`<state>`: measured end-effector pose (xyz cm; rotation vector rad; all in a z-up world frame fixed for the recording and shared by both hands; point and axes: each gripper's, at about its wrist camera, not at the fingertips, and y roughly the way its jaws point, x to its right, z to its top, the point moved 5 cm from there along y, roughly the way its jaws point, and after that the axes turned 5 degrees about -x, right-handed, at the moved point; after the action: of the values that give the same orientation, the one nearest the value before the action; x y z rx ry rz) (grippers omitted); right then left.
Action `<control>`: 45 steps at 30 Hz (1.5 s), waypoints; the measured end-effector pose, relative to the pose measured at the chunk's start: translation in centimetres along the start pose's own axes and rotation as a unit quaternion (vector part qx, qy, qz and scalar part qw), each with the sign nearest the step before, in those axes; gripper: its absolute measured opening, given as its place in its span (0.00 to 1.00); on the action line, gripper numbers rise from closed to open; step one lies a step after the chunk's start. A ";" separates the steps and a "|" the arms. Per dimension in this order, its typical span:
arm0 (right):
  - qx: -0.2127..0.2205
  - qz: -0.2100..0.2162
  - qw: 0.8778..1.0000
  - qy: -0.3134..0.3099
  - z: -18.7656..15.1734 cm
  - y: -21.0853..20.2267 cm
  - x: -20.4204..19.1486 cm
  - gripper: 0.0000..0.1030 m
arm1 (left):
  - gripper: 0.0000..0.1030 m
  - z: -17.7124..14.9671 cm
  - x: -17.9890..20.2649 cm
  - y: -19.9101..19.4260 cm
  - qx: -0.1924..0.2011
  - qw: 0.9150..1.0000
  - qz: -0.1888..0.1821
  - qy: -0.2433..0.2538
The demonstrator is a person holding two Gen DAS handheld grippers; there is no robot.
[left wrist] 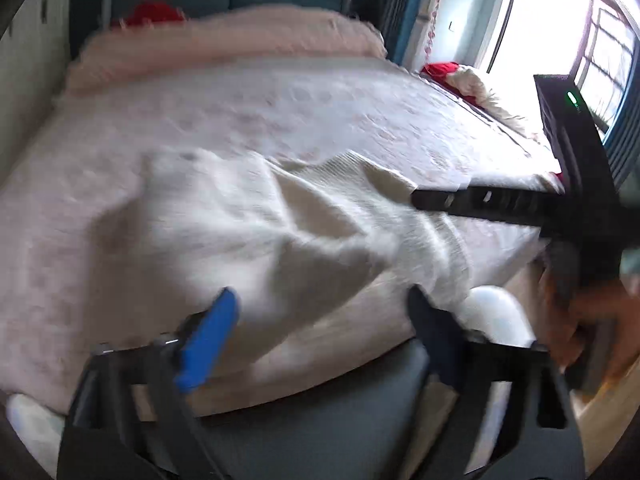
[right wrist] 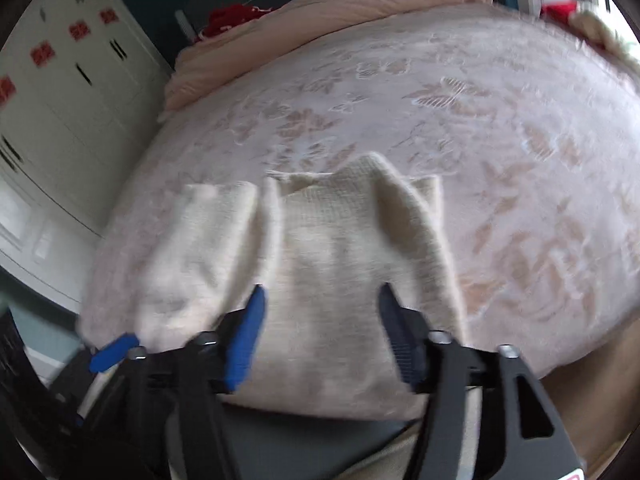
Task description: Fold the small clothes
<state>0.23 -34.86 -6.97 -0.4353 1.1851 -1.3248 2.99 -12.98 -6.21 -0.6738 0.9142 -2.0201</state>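
Observation:
A small cream knit garment (left wrist: 256, 216) lies rumpled on the bed near its front edge; it also shows in the right wrist view (right wrist: 328, 256). My left gripper (left wrist: 324, 304) is open, its blue-padded fingers just short of the garment's near edge, holding nothing. My right gripper (right wrist: 322, 300) is open with the fingers spread over the garment's near part. From the left wrist view the right gripper (left wrist: 424, 200) reaches in from the right, its fingertips at the garment's right side. The left gripper's blue fingertip (right wrist: 114, 350) shows at the lower left of the right wrist view.
The bed has a pale pink floral cover (right wrist: 500, 140) and a pink blanket (left wrist: 224, 40) rolled at the head. Red cloth (left wrist: 154, 12) lies behind it. White wardrobe (right wrist: 60, 92) stands left, a bright window (left wrist: 560, 40) right. A dark bed frame edge (left wrist: 320, 404) lies below the grippers.

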 end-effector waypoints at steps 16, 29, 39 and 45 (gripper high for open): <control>-0.043 0.106 0.993 -0.021 3.4 4.5 -11.1 0.02 | 0.58 -4.3 -8.0 3.0 -0.088 0.990 0.069 -0.086; -0.072 0.083 0.994 0.022 2.9 3.1 -5.2 0.70 | 0.83 -5.0 -5.9 3.8 -0.095 0.990 0.084 -0.056; -0.195 0.002 0.976 -0.099 3.1 13.3 -12.2 0.64 | 0.83 -5.6 -7.3 4.0 -0.091 0.989 0.091 -0.078; -0.105 0.090 0.989 -0.061 4.0 6.7 -11.3 0.10 | 0.83 -5.8 -8.9 3.9 -0.090 0.986 0.066 -0.121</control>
<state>9.04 -24.42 -6.23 -0.5398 1.2361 -1.0095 5.35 -5.09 -13.92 -0.9119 0.9745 -1.7083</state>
